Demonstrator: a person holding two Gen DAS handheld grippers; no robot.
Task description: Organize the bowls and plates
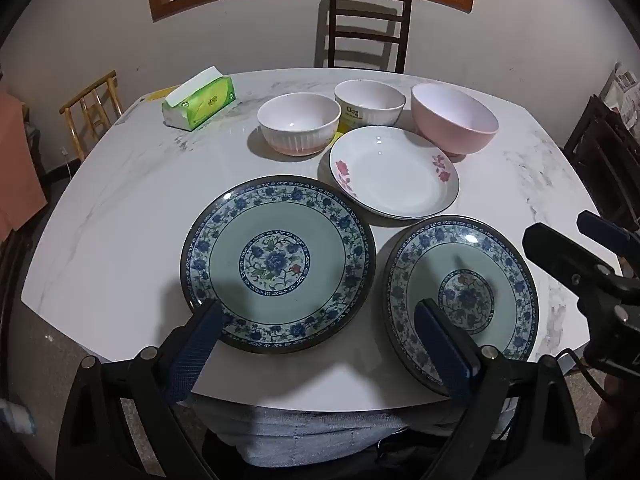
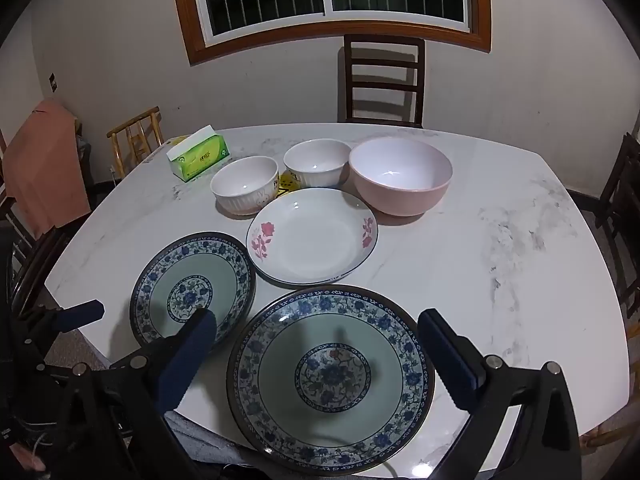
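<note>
My left tongs (image 1: 318,322) and right tongs (image 2: 316,330) gape empty above the bench (image 2: 500,272); a blue plate (image 2: 330,380) lies under each, bowls (image 2: 400,176) beyond.

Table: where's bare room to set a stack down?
Free: right side of the table, beyond the pink bowl; left side between the tissue pack and left blue plate. Crowded: middle, around the white floral plate.
</note>
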